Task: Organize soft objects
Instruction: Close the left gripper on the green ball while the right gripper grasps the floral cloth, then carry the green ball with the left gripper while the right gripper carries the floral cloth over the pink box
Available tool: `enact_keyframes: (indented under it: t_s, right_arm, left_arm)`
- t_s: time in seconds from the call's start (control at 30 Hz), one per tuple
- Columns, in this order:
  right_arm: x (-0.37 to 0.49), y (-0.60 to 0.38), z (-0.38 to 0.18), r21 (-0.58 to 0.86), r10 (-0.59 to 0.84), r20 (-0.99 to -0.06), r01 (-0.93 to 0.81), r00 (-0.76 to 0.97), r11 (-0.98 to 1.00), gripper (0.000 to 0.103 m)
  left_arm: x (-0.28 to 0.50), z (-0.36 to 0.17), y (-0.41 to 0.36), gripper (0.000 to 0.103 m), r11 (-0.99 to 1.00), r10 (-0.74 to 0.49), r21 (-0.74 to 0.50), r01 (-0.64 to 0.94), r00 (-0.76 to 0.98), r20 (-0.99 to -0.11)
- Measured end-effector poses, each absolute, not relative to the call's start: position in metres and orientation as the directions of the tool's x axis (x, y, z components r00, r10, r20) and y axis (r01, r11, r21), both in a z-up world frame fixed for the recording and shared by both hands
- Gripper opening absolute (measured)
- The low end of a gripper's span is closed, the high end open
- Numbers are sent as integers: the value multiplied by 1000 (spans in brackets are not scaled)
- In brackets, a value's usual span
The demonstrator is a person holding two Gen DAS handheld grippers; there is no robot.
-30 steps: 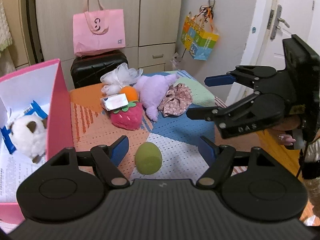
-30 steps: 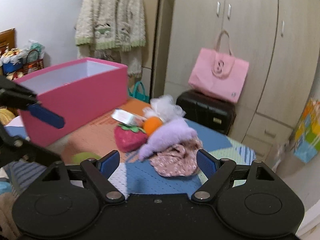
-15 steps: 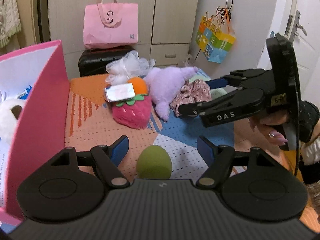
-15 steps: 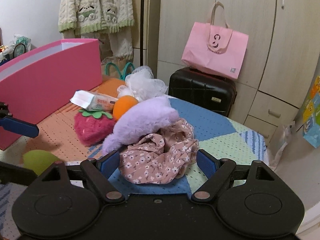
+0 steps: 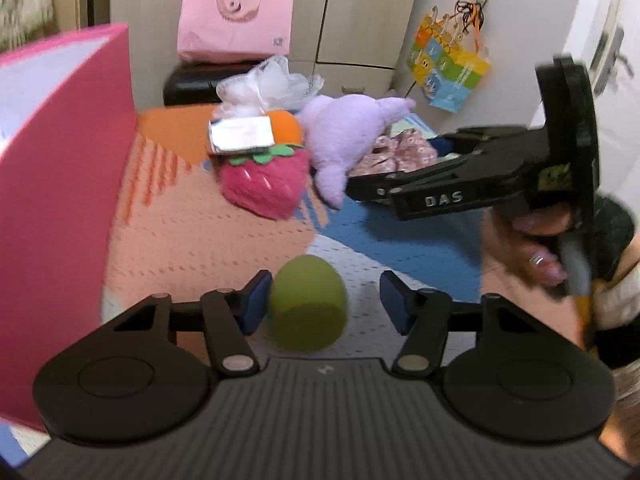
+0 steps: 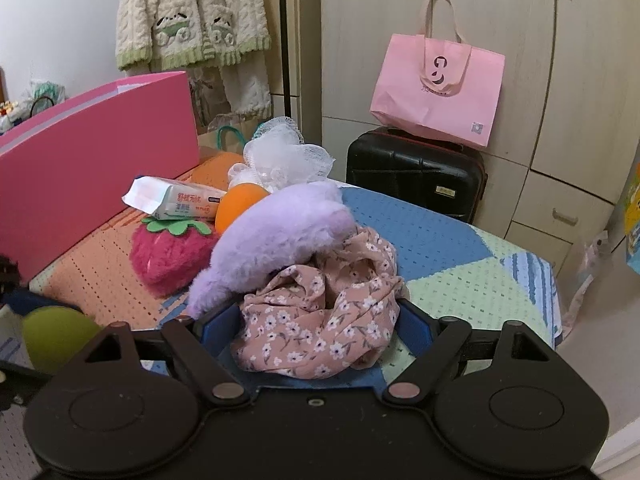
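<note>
Resting on perforated patchwork mat (image 5: 192, 240): smooth green egg-shaped sponge (image 5: 307, 307), crumpled floral cloth (image 6: 320, 320).

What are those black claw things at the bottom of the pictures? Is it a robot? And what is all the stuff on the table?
It is not a robot. A person holds a two-finger grabber in each hand, and a little camera on each grabber looks forward along its fingers. You can see the person's right hand in the left camera's picture.

The left gripper has a green egg-shaped sponge between its fingers. Its jaws have just been closing, but one finger is still apart from the sponge, so it isn't pinched yet.

The right gripper has a floral cloth between its fingers. Its jaws have been closing too and are still wide.

On the patterned cover lie a purple plush toy, a strawberry plush, an orange ball, a tissue pack and a white mesh puff. A pink box stands beside them.
</note>
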State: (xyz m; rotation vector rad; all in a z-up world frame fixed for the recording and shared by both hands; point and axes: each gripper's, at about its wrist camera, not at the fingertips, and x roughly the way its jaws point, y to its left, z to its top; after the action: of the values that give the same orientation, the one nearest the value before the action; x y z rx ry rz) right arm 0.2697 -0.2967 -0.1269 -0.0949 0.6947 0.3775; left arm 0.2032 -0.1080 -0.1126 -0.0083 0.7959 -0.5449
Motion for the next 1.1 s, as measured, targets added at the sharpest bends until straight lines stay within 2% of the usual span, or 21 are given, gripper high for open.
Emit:
enact_keyframes:
  t_s: [0.1,0.2,0.3,0.33,0.37,0.4,0.43,1.1]
  right_arm:
    - [263,-297,-126,57,319,-625,-366,712,929,57]
    - [258,-299,-126,83,332,-621,-362,710,928,48]
    - [255,-304,-127,105,334,-608,-344,721,933,35]
    - [253,-304,-127,111,333,-604,-337,725,935,27]
    - [251,-305,-127,116,332,-600,-332,728,936,22]
    - [248,-304,-127,117,330,-596,-327,732,938,19]
    - [245,-304,-127,114,324,-593,-322,737,940,19]
    - [171,-301,-127,113,218,-587,-189,779,976,17]
  left_arm:
    - [204,-114,-109,50,871,-454,-203,447,576,-680]
    - [203,-115,-114,50,868,-443,-167,468,574,-689]
    - [202,-115,-117,50,869,-433,-149,471,580,-690]
    - [202,-115,-117,49,871,-431,-149,469,583,-689]
    - [202,-115,-116,48,872,-431,-152,465,584,-688]
    - [202,-115,-116,42,875,-427,-152,460,587,-688]
    - [202,-115,-116,38,876,-424,-148,459,588,-689]
    - [192,-116,-104,37,863,-484,-244,444,583,-653]
